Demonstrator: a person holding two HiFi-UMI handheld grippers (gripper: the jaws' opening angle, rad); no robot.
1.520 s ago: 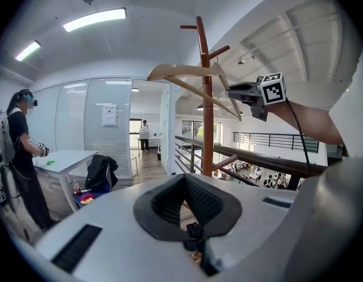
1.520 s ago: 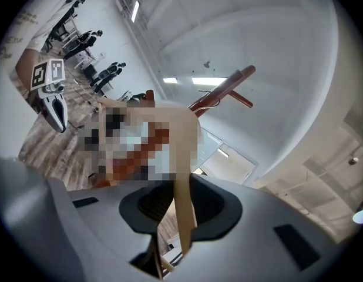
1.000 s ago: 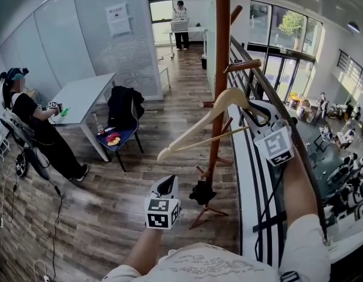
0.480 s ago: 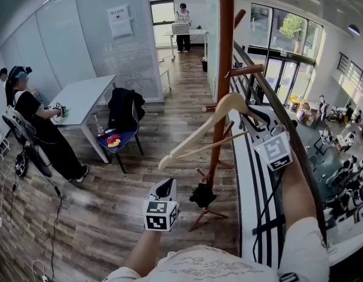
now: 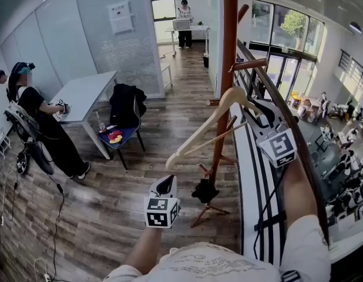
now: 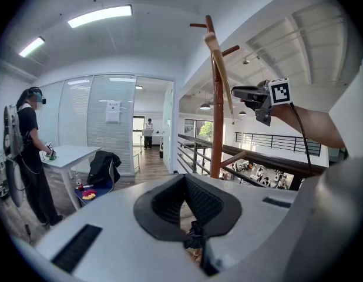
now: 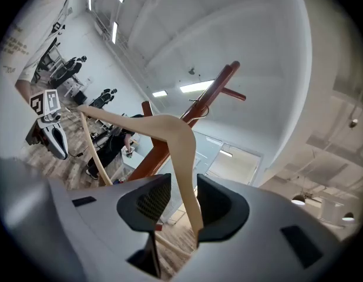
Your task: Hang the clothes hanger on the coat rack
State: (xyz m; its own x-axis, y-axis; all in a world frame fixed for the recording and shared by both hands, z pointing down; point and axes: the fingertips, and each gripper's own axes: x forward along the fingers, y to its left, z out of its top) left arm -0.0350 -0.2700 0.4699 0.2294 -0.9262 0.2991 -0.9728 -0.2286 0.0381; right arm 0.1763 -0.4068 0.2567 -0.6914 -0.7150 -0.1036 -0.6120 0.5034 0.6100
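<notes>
Your left tongs point(image 5: 165, 185) sit low, closed on nothing, well apart from the work. The wooden hanger point(image 7: 184, 157) is up beside the pole of the coat rack point(image 5: 229, 40). One of its arms runs between your right tongs point(image 7: 182, 184), whose jaws are opening: it touches one pad and shows a gap at the other.

I cannot make out the hook, or whether it sits on a peg. If it does not, the hanger will likely drop as you let go. Drawing back crooked could also snag the arm and drag it off.

The notice point(image 5: 121, 16) on the glass partition is too small to read. Each cube carries only square black-and-white markers point(image 5: 278, 147).
</notes>
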